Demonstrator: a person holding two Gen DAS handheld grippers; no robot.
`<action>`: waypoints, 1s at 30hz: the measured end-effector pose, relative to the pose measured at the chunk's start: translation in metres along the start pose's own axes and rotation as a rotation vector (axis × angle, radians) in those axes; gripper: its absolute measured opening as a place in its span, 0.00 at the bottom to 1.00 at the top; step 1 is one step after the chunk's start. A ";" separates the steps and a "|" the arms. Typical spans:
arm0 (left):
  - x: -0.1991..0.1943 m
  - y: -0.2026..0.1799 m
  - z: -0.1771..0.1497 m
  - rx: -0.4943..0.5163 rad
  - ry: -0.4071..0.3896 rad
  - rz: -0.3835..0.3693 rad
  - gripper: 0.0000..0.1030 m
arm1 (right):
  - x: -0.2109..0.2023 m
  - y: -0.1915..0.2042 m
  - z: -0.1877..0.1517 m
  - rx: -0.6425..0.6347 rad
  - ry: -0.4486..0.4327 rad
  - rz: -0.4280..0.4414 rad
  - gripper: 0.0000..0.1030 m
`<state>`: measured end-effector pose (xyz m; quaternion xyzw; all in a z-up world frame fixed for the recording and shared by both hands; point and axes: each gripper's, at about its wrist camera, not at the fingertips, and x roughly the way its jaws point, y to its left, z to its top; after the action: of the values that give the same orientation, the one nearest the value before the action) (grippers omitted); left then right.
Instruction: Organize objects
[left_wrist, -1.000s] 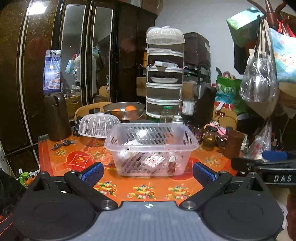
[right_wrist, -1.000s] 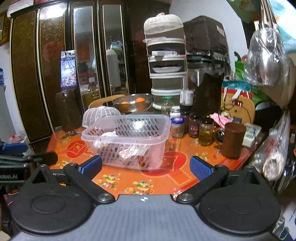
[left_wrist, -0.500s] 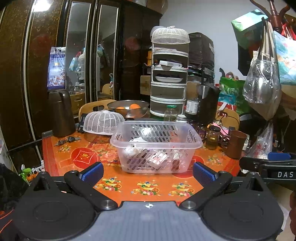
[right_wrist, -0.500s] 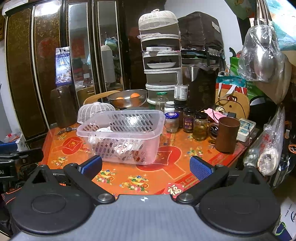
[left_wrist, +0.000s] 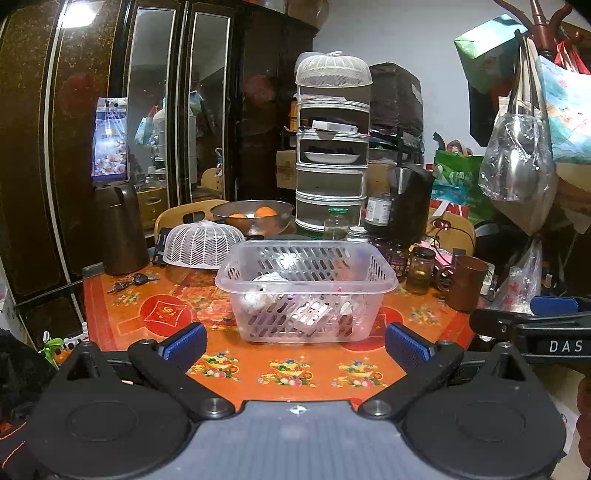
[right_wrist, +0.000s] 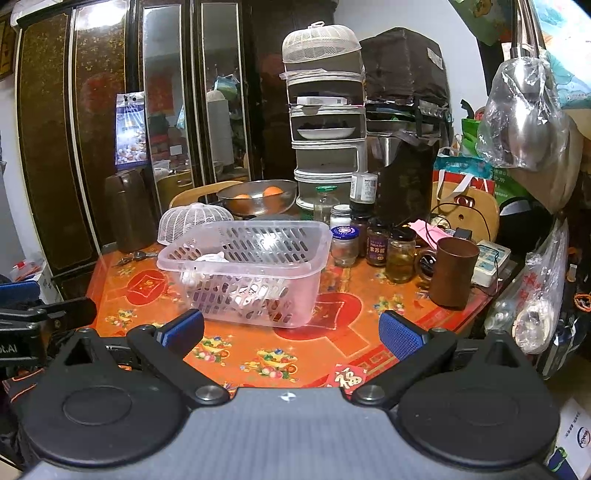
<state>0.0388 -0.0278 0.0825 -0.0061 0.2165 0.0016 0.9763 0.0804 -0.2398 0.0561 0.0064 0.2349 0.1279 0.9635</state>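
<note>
A clear slotted plastic basket (left_wrist: 306, 291) stands in the middle of the orange patterned table (left_wrist: 155, 314) and holds several small white and dark items. It also shows in the right wrist view (right_wrist: 247, 273). My left gripper (left_wrist: 295, 347) is open and empty, back from the table's near edge, facing the basket. My right gripper (right_wrist: 291, 334) is open and empty, over the near edge, with the basket ahead to the left. The right gripper's body shows at the right edge of the left wrist view (left_wrist: 532, 328).
Behind the basket are a white mesh food cover (left_wrist: 203, 247), a steel bowl of oranges (left_wrist: 253, 218), several jars (right_wrist: 376, 240), a brown cup (right_wrist: 452, 271), a brown jug (left_wrist: 120, 225), keys (left_wrist: 127, 282) and a tiered food rack (left_wrist: 332, 147). Hanging bags (left_wrist: 517, 158) crowd the right.
Both grippers have pulled back from the table and basket, which look smaller and farther. Both stay open and empty.
</note>
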 end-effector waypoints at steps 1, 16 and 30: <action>0.000 0.000 0.000 0.000 0.002 0.000 1.00 | 0.000 0.000 0.000 0.002 0.000 0.003 1.00; 0.001 0.004 -0.001 -0.019 0.011 -0.004 1.00 | 0.003 0.002 -0.002 0.005 0.007 0.012 1.00; 0.004 0.004 -0.003 -0.023 0.020 -0.016 1.00 | 0.003 0.005 -0.003 -0.004 0.009 0.019 1.00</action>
<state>0.0408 -0.0239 0.0783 -0.0193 0.2260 -0.0037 0.9739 0.0801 -0.2344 0.0525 0.0061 0.2389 0.1378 0.9612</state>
